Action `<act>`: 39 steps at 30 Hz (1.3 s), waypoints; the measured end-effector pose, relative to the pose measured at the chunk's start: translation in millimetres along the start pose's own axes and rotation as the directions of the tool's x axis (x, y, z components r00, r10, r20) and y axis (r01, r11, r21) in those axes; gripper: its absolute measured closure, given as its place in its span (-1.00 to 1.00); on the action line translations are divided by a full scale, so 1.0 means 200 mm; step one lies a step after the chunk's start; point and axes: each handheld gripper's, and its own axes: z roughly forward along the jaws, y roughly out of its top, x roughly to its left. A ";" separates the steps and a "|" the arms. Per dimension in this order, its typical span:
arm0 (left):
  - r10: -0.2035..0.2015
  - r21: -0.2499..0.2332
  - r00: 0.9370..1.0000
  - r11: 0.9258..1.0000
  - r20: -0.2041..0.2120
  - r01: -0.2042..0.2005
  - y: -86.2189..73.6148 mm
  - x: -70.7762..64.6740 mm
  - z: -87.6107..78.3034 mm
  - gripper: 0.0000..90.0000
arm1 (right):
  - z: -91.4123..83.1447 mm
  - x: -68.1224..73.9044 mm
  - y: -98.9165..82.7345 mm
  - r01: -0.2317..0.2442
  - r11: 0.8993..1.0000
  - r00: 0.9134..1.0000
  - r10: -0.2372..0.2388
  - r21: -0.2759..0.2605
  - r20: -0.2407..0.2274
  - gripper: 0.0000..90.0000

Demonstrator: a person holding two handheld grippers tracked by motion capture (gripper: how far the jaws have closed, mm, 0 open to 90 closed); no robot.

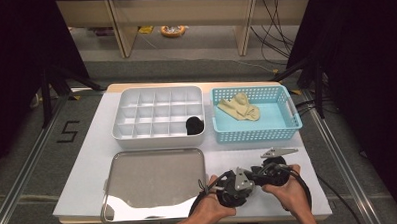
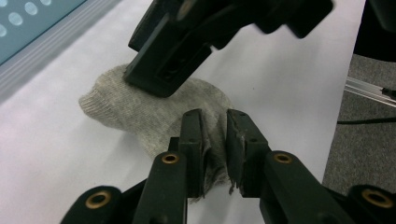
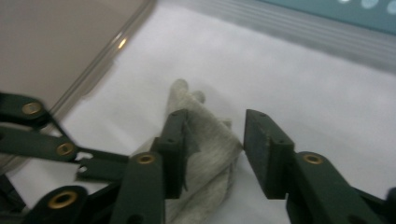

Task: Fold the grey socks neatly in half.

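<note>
Black jaws rise from the bottom of the left gripper view, where the left gripper point(image 2: 215, 140) is clamped on the edge of a grey sock point(image 2: 140, 107) that lies on the white table point(image 2: 289, 93). In the right gripper view the right gripper point(image 3: 212, 140) stands apart: the sock touches its left pad, while a gap shows before the right pad, so it does not squeeze the cloth. From the high view both hands meet at the table's near edge, right of the metal tray point(image 1: 154, 181), and the sock itself is hidden beneath them there.

White covering spreads over the whole tabletop, smooth and matte. Grey floor surrounds it, with dark curtains at both sides and pale furniture legs at the back. Open room lies between the tray and the table's right edge, and a bare strip runs in front of the blue basket point(image 1: 291, 113). Shiny and shallow, the tray has rounded corners. Behind it sits a white divided box point(image 1: 131, 102) with a grid of square cells; a dark bundle point(image 1: 194, 125), possibly another sock, fills a cell at its front right. Perforated plastic walls form the basket, which holds crumpled beige cloth point(image 1: 239, 108). Soft ribbed knit shows on the grey sock, its rounded end pointing away from the left gripper.
</note>
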 end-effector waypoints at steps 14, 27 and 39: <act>-0.026 -0.012 0.999 1.000 0.026 0.026 -0.02 0.02 -0.06 0.59 | 0.12 -0.08 -0.02 -0.161 0.986 0.977 0.164 0.030 -0.136 0.28; -0.116 -0.018 0.993 0.993 0.035 0.117 -0.22 0.22 -0.43 0.41 | 0.14 -0.07 -0.01 -0.134 0.990 0.979 0.137 0.033 -0.149 0.49; -0.208 -0.038 0.978 0.977 -0.009 0.208 -0.36 0.37 -0.56 0.30 | 0.09 -0.01 0.01 -0.090 0.996 0.989 0.088 -0.007 -0.119 0.60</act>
